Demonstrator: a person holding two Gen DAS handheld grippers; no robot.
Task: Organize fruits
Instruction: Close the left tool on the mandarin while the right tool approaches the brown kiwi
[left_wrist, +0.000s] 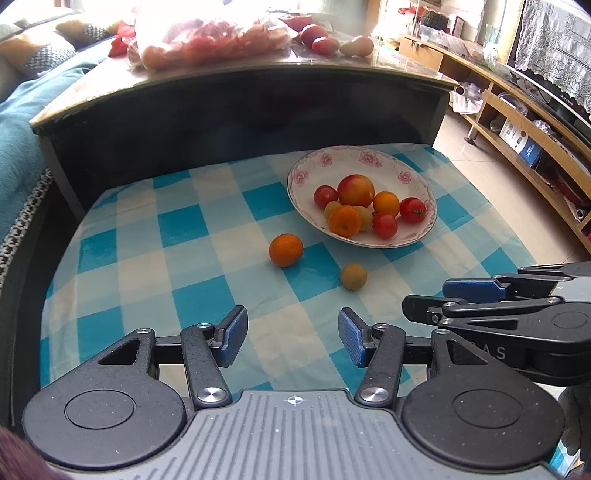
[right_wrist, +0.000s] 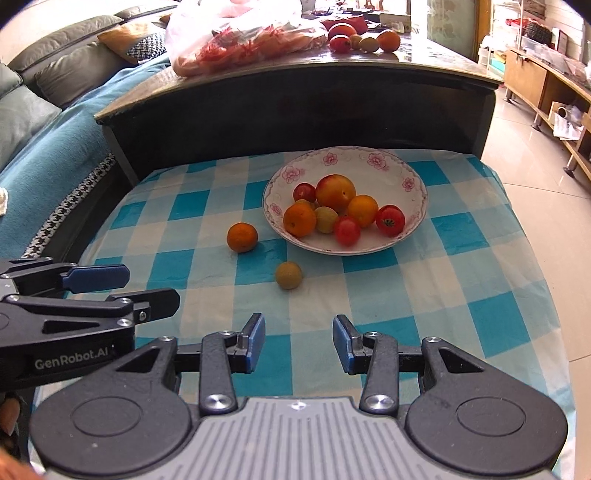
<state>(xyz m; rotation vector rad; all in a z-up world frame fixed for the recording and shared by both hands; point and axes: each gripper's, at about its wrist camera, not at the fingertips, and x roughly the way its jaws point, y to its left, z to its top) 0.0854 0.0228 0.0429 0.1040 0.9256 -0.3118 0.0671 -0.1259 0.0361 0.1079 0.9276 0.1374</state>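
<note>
Orange and red fruit already fills your bowl (left_wrist: 417, 236); one orange (left_wrist: 286, 250) and a small green fruit (left_wrist: 353, 276) lie on the cloth (left_wrist: 192, 229) just beside it. Your left gripper (left_wrist: 293, 341) and right gripper (right_wrist: 299, 341) hang open and empty.

A low surface is covered by a blue-and-white checked cloth (right_wrist: 461, 258). On it, toward twelve o'clock, sits a flowered white bowl (right_wrist: 413, 199) of fruit. An orange (right_wrist: 242, 237) lies just off its eight o'clock rim, with a small yellow-green fruit (right_wrist: 288, 275) nearby at six.
</note>
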